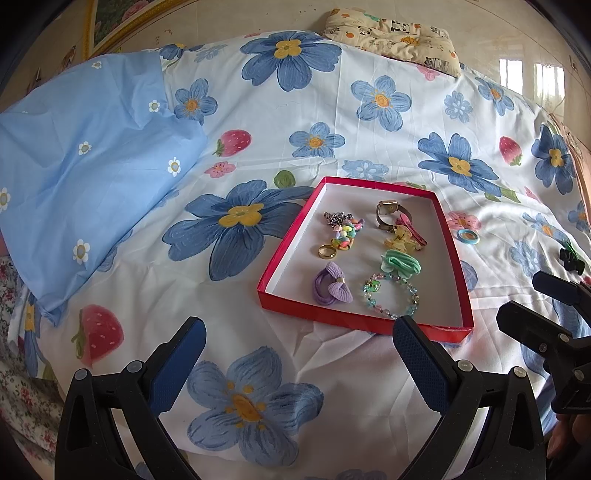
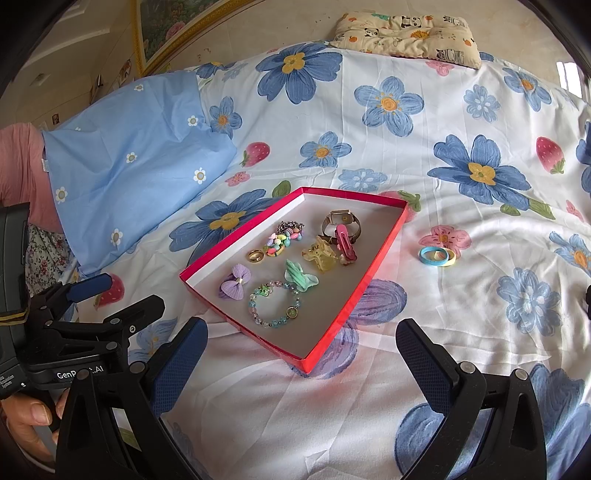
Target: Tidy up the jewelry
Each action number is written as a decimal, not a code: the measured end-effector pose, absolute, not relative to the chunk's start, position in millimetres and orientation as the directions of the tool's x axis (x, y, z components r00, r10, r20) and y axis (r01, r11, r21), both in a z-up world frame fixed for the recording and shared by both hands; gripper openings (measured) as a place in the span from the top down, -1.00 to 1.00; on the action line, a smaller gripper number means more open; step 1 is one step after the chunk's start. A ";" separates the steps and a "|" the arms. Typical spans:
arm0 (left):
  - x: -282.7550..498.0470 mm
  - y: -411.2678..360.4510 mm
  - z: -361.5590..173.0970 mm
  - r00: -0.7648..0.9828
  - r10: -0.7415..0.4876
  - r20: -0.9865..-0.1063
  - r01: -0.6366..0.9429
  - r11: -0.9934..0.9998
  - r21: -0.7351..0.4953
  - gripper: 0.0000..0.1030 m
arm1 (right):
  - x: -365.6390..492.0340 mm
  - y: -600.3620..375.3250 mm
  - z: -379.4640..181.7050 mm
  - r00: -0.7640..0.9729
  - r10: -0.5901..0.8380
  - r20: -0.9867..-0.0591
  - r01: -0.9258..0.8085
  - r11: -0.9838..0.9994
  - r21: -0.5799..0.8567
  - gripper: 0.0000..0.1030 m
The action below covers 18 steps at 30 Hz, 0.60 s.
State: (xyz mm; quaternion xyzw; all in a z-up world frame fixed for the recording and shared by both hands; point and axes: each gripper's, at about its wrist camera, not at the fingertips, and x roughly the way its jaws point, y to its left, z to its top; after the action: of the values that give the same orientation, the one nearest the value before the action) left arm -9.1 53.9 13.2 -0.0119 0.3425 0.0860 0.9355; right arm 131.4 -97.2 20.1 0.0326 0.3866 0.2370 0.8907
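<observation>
A red box lid (image 1: 280, 243) (image 2: 354, 295) lies on the floral bedsheet. It holds a watch (image 1: 388, 214), a gold ring (image 1: 327, 252), a purple bow tie (image 1: 332, 288), a bead bracelet (image 1: 397, 295), a green hair tie (image 1: 400, 264), a yellow claw clip (image 2: 320, 255) and a pink clip (image 2: 345, 240). Blue and yellow rings (image 1: 467, 235) (image 2: 437, 256) lie on the sheet right of the box. A black clip (image 1: 570, 258) lies farther right. My left gripper (image 1: 299, 354) is open and empty, just short of the box. My right gripper (image 2: 301, 358) is open and empty over the box's near corner.
A blue pillow (image 1: 85, 177) (image 2: 136, 173) lies at the left. A small printed cushion (image 1: 395, 33) (image 2: 406, 29) sits at the far edge by the wall. The right gripper shows at the right edge of the left wrist view (image 1: 554, 314).
</observation>
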 end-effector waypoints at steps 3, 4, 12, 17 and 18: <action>-8.7 53.9 12.9 0.751 0.151 -0.643 -0.167 0.985 0.037 -0.99 | 131.4 -97.3 20.0 0.591 0.447 -0.672 -0.397 0.886 0.240 -0.99; -8.5 54.0 12.7 0.751 0.151 -0.643 -0.167 0.985 0.037 -0.99 | 131.7 -97.5 19.2 0.591 0.447 -0.671 -0.397 0.886 0.241 -0.99; -4.2 53.9 11.4 0.751 0.152 -0.643 -0.167 0.985 0.038 -0.99 | 132.0 -97.4 18.9 0.590 0.449 -0.672 -0.397 0.885 0.243 -0.99; -2.3 52.1 11.5 0.756 0.146 -0.638 -0.161 0.986 0.035 -0.99 | 133.3 -95.8 19.2 0.589 0.450 -0.671 -0.397 0.884 0.246 -0.99; -1.9 51.7 11.5 0.757 0.144 -0.637 -0.159 0.987 0.034 -0.99 | 134.0 -94.8 19.2 0.589 0.450 -0.672 -0.396 0.885 0.245 -0.99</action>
State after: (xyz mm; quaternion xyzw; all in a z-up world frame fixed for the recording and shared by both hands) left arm -1.9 51.7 11.5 -0.0112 0.3391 0.0807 0.9372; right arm 134.0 -94.8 19.2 0.0343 0.3863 0.2375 0.8906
